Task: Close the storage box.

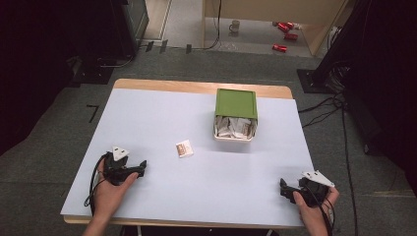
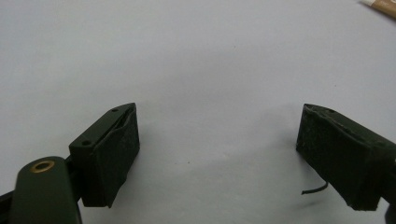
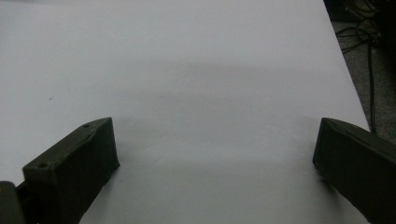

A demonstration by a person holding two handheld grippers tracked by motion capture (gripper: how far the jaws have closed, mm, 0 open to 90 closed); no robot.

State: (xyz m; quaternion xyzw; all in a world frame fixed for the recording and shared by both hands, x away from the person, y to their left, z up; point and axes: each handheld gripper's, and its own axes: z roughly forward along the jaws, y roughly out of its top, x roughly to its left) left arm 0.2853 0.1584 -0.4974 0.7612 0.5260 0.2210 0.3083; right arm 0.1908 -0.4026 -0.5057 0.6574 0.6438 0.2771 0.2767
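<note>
A small white and brown sachet [image 1: 184, 148] lies flat near the middle of the white table [image 1: 162, 113]. Behind it to the right stands a white box [image 1: 234, 129] full of similar sachets, its green lid [image 1: 236, 103] slid back over the far half. My left gripper [image 1: 142, 167] rests on the table at the front left, open, with bare table between its jaws [image 2: 217, 140]; a corner of the sachet [image 2: 380, 5] shows at the top right of its view. My right gripper [image 1: 282, 189] sits at the front right corner, open and empty [image 3: 215, 154].
The table's right edge [image 3: 348, 70] runs close to my right gripper, with cables on the floor beyond it. Past the far edge are dark equipment stands, a mug [image 1: 235, 25] and red cans [image 1: 285, 27] on the floor.
</note>
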